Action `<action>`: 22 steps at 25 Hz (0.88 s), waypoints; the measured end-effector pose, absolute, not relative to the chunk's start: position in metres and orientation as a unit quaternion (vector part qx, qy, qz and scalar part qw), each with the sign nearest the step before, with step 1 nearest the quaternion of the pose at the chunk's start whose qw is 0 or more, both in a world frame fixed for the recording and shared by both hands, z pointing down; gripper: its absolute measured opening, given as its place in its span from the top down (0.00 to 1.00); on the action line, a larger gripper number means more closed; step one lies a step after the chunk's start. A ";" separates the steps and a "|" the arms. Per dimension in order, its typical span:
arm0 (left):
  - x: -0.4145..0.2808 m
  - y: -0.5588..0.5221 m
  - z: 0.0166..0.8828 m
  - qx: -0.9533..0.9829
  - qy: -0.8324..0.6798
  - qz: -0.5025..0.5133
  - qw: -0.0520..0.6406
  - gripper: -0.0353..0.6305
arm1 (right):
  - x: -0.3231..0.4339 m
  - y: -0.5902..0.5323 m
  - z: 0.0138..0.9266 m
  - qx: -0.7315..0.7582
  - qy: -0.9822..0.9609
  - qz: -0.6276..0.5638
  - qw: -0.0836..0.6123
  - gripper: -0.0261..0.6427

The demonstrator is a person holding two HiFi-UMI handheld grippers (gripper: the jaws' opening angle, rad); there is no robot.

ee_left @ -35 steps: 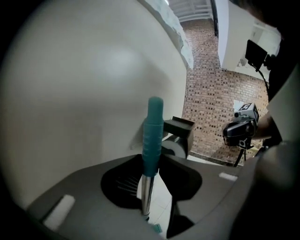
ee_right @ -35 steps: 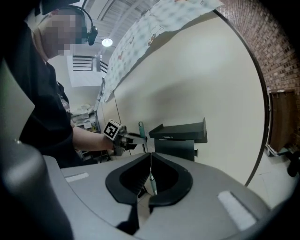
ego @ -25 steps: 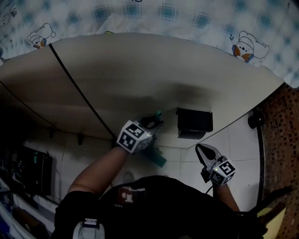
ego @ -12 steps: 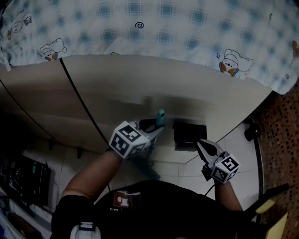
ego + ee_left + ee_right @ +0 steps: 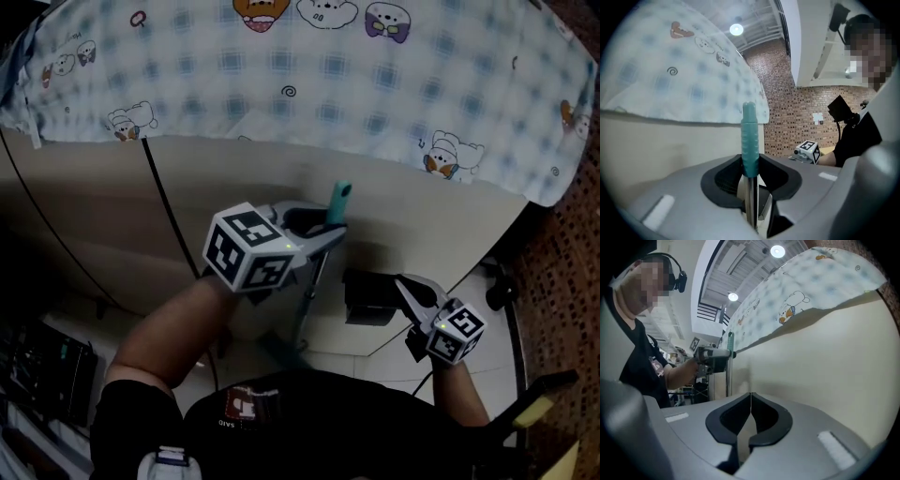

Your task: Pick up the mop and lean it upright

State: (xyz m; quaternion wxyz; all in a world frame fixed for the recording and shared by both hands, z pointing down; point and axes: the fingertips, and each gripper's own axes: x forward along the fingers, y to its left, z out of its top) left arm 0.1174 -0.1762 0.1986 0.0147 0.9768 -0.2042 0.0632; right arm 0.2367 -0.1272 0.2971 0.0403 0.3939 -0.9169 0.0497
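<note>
The mop stands nearly upright in front of a beige wall [image 5: 112,216]: a teal grip [image 5: 338,200] on a thin metal pole [image 5: 309,291], its lower end lost in the dark near my body. My left gripper [image 5: 323,231] is shut on the mop just under the teal grip; in the left gripper view the grip [image 5: 749,140] rises between the pads of my left gripper [image 5: 750,176]. My right gripper [image 5: 403,285] hangs lower to the right, shut and holding nothing. In the right gripper view its jaws [image 5: 750,399] meet, and the pole [image 5: 728,378] shows at the left.
A blue checked cloth with cartoon figures [image 5: 319,75] drapes over the top of the wall. A black box [image 5: 367,296] sits at the wall's foot on white floor tiles. A black cable [image 5: 169,216] runs down the wall. Brick wall [image 5: 572,272] at the right.
My left gripper has risen with the mop, so the teal grip stands higher against the wall and the pole is steeper. The right gripper has also come up a little, still shut.
</note>
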 end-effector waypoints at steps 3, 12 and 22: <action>0.117 -0.178 0.162 0.978 -0.200 0.051 0.003 0.78 | 0.232 -0.127 0.288 0.388 -0.920 0.043 0.038 0.93; 0.118 -0.198 0.089 0.980 -0.197 0.031 -0.007 0.78 | 0.230 -0.130 0.273 0.385 -0.922 0.031 0.027 0.93; 0.128 -0.198 0.048 0.983 -0.185 0.014 -0.013 0.78 | 0.234 -0.128 0.267 0.392 -0.920 0.021 0.024 0.93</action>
